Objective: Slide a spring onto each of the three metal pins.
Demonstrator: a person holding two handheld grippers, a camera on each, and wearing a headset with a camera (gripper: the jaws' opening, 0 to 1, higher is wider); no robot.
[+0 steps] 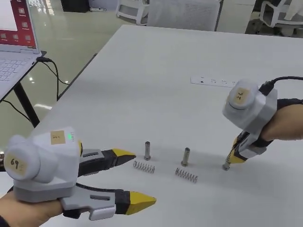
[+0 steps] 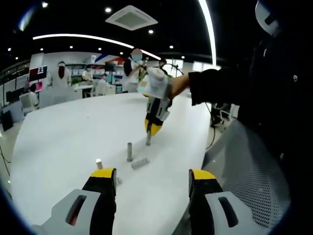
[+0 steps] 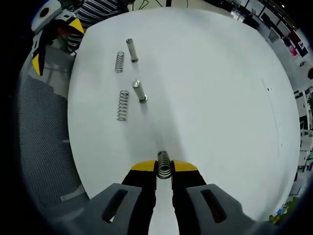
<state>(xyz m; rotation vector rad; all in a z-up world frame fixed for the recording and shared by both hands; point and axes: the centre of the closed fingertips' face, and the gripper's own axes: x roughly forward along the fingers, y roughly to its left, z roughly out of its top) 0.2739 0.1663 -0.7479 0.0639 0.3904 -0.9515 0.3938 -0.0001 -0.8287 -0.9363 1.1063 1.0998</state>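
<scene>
White table (image 1: 180, 56), office behind; two short steel pins (image 1: 147, 150) stood upright, a loose coil spring (image 1: 143, 166) lying beside each.
Right tool (image 3: 164, 169) pinched a third coiled spring (image 3: 164, 160), tips down near the table; left tool (image 1: 137, 177) spread, empty.

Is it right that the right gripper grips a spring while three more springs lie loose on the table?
Not quite: only two loose springs lie on the table, as the right gripper view shows; the right gripper does grip a spring.

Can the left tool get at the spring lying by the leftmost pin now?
Probably yes: the left tool is open and the spring lies just ahead of its tips, nothing between.
</scene>
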